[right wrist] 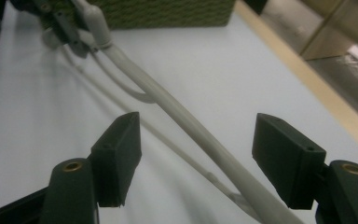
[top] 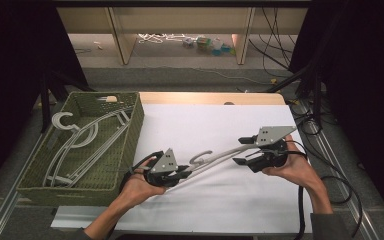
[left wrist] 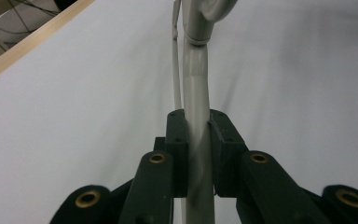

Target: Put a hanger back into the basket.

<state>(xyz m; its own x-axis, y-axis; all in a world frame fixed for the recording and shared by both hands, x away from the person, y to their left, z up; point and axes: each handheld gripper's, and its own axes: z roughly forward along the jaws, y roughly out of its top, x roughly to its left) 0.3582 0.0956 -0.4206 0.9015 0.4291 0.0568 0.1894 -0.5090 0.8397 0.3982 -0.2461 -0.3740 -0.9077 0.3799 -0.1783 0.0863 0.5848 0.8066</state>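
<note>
A grey plastic hanger hangs slanted over the white table top between my two grippers. My left gripper is shut on its lower left arm; in the left gripper view the jaws clamp the grey bar, with the hook's base just beyond. My right gripper stands open at the hanger's upper right end. In the right gripper view the hanger's bar runs between the spread pads without touching them. My right gripper holds nothing.
A green woven basket stands at the table's left with several grey hangers lying in it. A wooden strip marks the far edge of the white top. Cables trail along the right side.
</note>
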